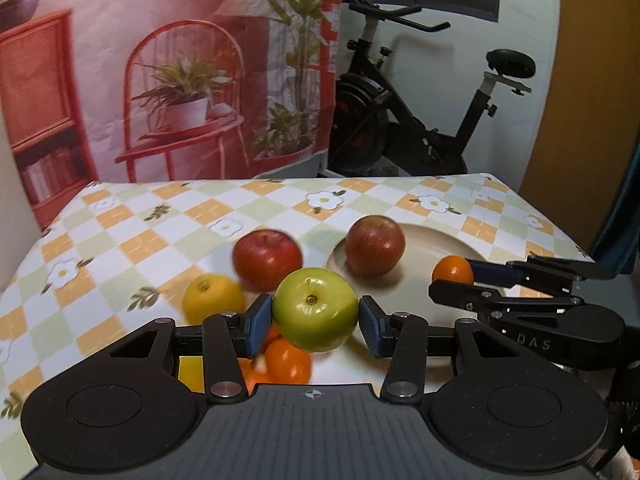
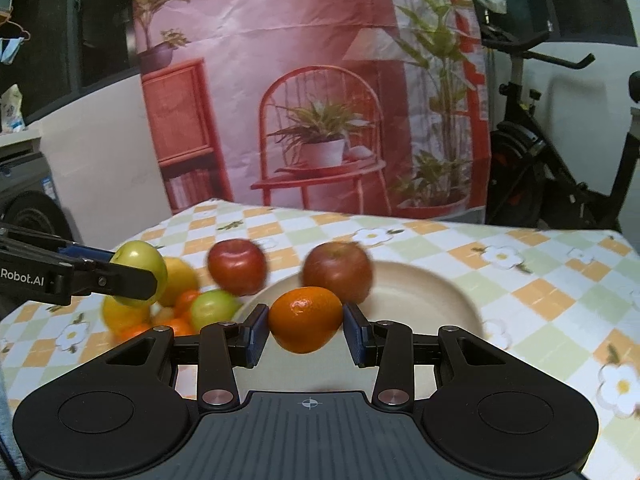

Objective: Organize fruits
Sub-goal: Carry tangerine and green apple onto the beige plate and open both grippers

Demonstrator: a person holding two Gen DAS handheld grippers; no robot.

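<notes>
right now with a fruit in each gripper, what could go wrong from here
1. The left gripper pinches the round green apple only at its sides; it could slip and drop onto the fruit pile below, scattering it.
2. The right gripper holds the orange over the plate; released there, it may roll into the red apple.
3. The two grippers are close, so they could bump.

Left tool (image 1: pixel 316 320) gripping green apple (image 1: pixel 316 309), red apple (image 1: pixel 375 246) on plate (image 1: pixel 436 240)
</notes>
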